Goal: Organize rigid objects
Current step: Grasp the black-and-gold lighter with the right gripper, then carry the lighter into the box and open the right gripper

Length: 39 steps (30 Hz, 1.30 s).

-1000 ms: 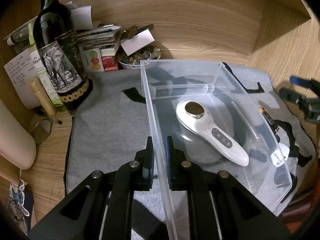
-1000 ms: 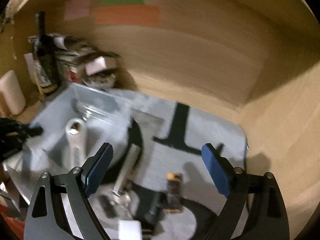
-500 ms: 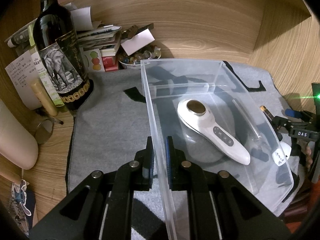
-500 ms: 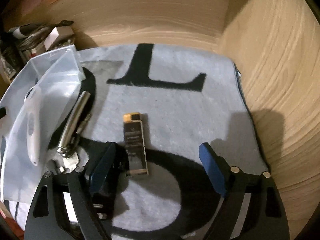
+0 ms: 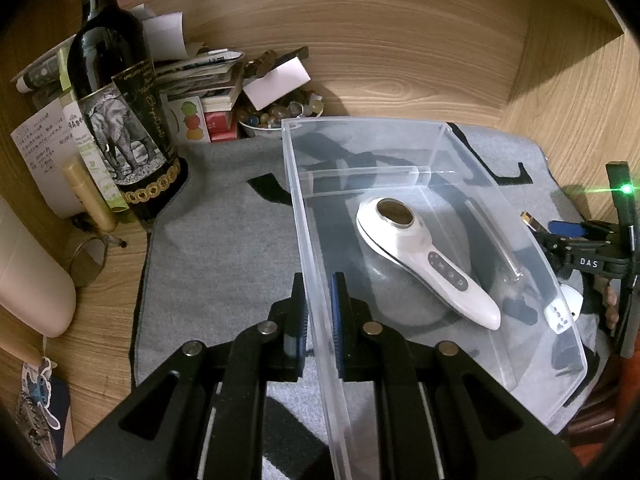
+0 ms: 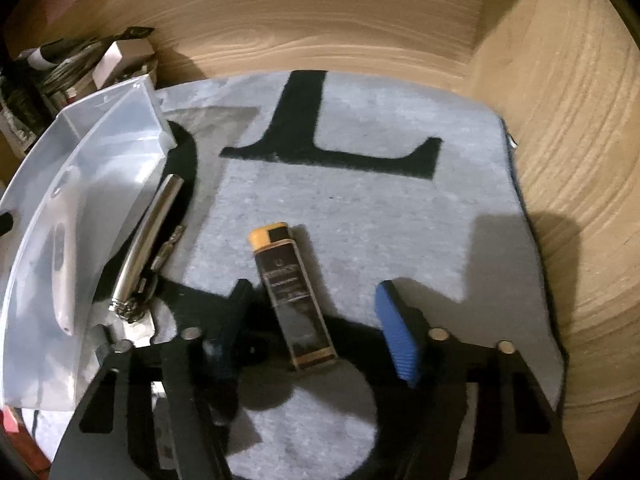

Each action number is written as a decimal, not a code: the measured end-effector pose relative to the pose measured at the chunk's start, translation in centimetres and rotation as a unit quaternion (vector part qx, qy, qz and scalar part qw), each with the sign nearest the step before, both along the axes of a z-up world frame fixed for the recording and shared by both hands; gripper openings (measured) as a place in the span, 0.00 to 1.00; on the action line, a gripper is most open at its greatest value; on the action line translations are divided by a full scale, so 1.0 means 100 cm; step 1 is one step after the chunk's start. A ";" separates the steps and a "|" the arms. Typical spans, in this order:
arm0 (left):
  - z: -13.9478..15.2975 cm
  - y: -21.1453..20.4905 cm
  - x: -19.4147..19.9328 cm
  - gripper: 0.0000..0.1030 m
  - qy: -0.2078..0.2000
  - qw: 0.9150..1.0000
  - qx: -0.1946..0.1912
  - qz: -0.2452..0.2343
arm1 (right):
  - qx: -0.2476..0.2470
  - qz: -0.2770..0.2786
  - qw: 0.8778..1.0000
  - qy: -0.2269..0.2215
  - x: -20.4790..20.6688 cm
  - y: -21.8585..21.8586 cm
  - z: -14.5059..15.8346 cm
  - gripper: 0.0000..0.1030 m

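Note:
My left gripper point(image 5: 318, 280) is shut on the near left wall of a clear plastic bin point(image 5: 400, 128), one pad on each side. A white handheld device point(image 5: 424, 264) lies inside the bin. In the right wrist view, a black lighter with an orange cap point(image 6: 280, 264) lies on the grey mat point(image 6: 360, 208). My right gripper point(image 6: 313, 286) is low over the lighter, with its jaws closing on either side of it. The left pad is close to the lighter and the right pad stands clear of it. A metal tube point(image 6: 148, 236) lies beside the bin point(image 6: 120, 120).
A white plug point(image 6: 138, 328) sits by the tube's end. A wine bottle point(image 5: 116, 120), stacked papers and a bowl of stones point(image 5: 276, 116) crowd the back left. A cream object point(image 5: 28, 280) lies at the left. Wooden walls point(image 6: 560, 160) enclose the back and right.
My right gripper came down over the lighter and its jaws narrowed around it. The left gripper and the bin stayed put.

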<state>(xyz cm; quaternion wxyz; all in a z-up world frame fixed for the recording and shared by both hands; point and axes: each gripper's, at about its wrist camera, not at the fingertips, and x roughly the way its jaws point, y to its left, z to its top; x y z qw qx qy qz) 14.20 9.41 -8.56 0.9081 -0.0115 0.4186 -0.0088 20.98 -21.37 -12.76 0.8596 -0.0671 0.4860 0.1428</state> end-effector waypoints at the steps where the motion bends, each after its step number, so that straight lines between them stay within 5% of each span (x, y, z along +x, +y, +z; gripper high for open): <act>1: 0.000 0.000 0.000 0.11 0.001 1.000 0.000 0.000 | -0.005 0.000 1.000 0.000 0.000 0.002 0.000 0.45; 5: -0.001 -0.001 0.001 0.11 0.002 1.000 0.002 0.000 | -0.010 0.002 1.000 0.002 0.004 0.005 0.001 0.21; 16: -0.002 -0.001 0.001 0.11 0.001 1.000 0.001 0.001 | 0.021 0.001 0.999 -0.050 -0.001 0.005 0.040 0.21; 28: -0.002 -0.002 0.001 0.11 -0.001 1.000 -0.004 -0.001 | 0.052 0.079 0.987 -0.130 -0.015 0.064 0.096 0.21; 39: -0.002 0.000 -0.001 0.11 -0.004 1.000 -0.010 -0.007 | 0.069 0.163 0.976 -0.128 -0.030 0.132 0.100 0.21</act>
